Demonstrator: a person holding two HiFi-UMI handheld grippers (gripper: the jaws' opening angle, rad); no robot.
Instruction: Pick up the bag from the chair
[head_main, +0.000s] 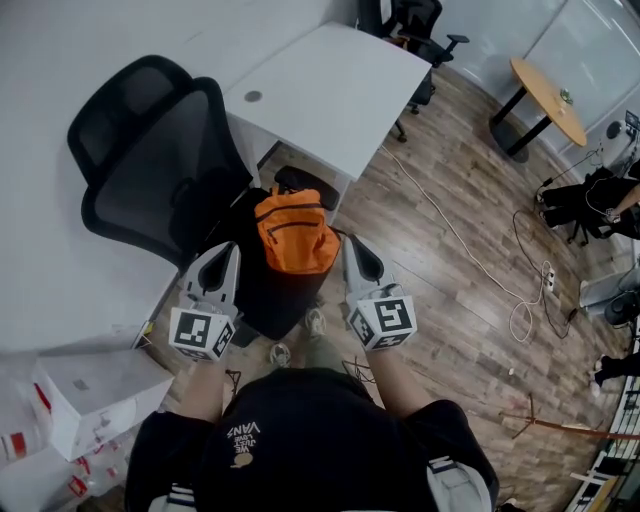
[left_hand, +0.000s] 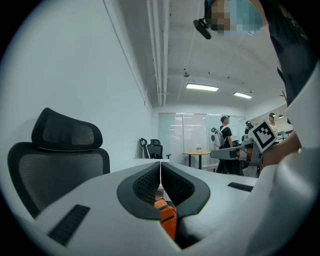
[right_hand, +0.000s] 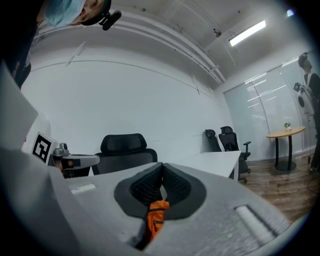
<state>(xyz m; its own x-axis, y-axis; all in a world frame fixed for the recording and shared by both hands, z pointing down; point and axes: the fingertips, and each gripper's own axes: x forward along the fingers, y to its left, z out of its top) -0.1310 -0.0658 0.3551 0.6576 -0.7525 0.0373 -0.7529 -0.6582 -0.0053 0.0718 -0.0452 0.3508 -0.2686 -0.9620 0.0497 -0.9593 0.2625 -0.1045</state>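
Bag (head_main: 295, 238) of orange fabric, rounded and soft with a dark zip line across its front, sits on the seat of a black office chair (head_main: 150, 170) whose curved mesh back and headrest rise to its left. I hold the left gripper (head_main: 225, 258) just beside the bag on one side and the right gripper (head_main: 355, 252) just beside it on the other, and neither visibly touches it. In the left gripper view the ribbed black fingers (left_hand: 145, 182) are closed, tips pressed together into a thin seam, and a sliver of orange fabric shows through the hollow beneath them. The right gripper view reads alike, its fingers (right_hand: 175, 185) closed tip to tip on nothing. Smooth grey shells taper back to a cube with square markers (head_main: 203, 333) at the rear of each gripper. A flat white desk (head_main: 330, 90) with rounded corners stands behind the chair, on a wood-plank floor (head_main: 450, 300) crossed by a thin white cable (head_main: 455, 240)
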